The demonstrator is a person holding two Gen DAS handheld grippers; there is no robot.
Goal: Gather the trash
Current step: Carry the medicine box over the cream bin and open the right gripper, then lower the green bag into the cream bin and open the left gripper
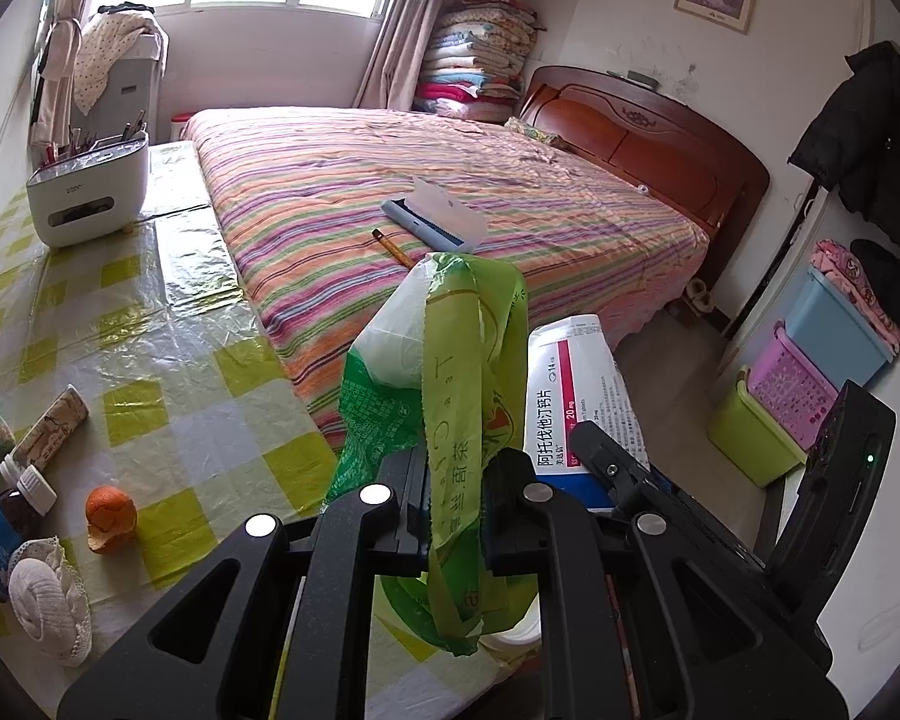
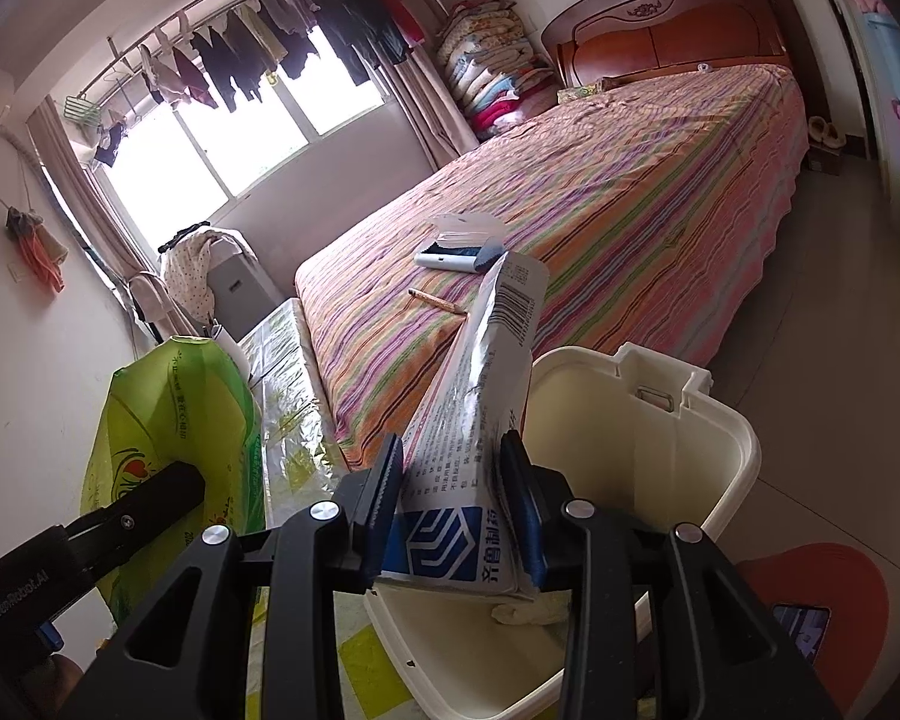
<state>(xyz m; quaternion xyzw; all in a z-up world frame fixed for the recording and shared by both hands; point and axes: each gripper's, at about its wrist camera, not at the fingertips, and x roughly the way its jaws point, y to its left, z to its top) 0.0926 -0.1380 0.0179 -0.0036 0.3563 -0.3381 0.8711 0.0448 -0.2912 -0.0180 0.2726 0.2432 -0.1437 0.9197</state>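
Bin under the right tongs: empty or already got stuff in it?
Nearly empty. The cream bin shows bare inner walls; one pale crumpled scrap lies inside. The medicine box is still in the right tongs, above the bin.

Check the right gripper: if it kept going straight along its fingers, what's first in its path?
Likely the striped bed. The right gripper, clamped on the medicine box, points over the cream bin rim toward the bed's near corner. Depth is unclear in this fisheye view.
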